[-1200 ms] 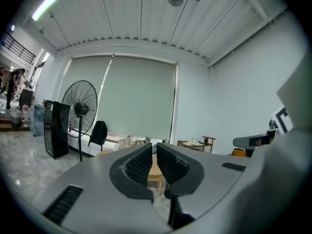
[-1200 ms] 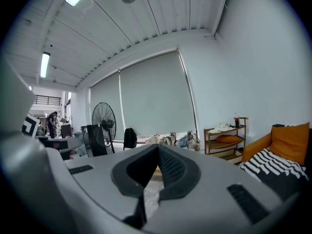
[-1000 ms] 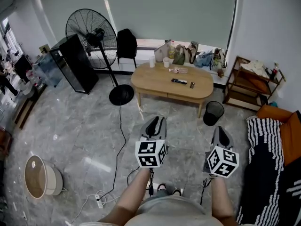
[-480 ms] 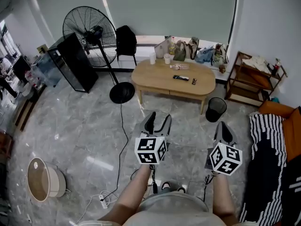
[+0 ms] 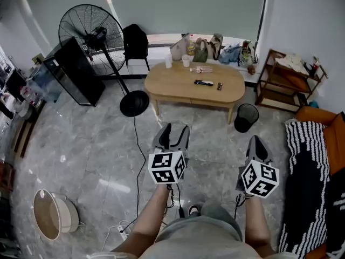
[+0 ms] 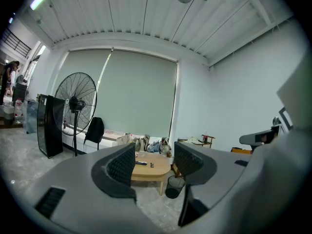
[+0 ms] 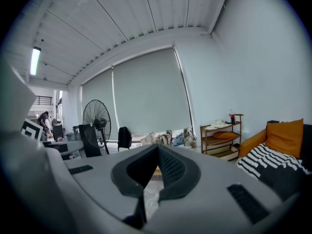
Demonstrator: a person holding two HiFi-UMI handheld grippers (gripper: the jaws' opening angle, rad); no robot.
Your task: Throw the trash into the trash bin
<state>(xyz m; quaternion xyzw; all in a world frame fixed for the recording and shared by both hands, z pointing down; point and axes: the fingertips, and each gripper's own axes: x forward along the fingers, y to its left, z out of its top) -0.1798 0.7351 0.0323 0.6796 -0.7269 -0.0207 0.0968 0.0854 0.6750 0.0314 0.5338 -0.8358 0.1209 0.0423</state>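
Observation:
A black mesh trash bin (image 5: pixel 246 117) stands on the floor at the right end of the oval wooden table (image 5: pixel 178 85). On the table lie a dark remote-like item (image 5: pixel 204 82), a smaller dark piece (image 5: pixel 219 86), a wrapper (image 5: pixel 200 69) and two cups (image 5: pixel 185 61). My left gripper (image 5: pixel 174 131) is held level over the floor short of the table; its jaws have just been opening and nothing is between them. In the left gripper view the bin (image 6: pixel 174 186) and the table (image 6: pixel 146 172) show between the fingers (image 6: pixel 122 164). My right gripper (image 5: pixel 254 143) is shut and empty, its tips (image 7: pixel 157 151) touching.
A standing fan (image 5: pixel 89 31) and a black cabinet (image 5: pixel 73 72) stand at the left. A black cable (image 5: pixel 135 161) runs across the floor to a power strip (image 5: pixel 121 231). A wooden shelf (image 5: pixel 288 88) and a sofa with a striped blanket (image 5: pixel 307 177) are at the right, and a round basin (image 5: pixel 51 215) at the lower left.
The left jaws went from nearly shut to wide apart. Both grippers and the view have come a little closer to the table.

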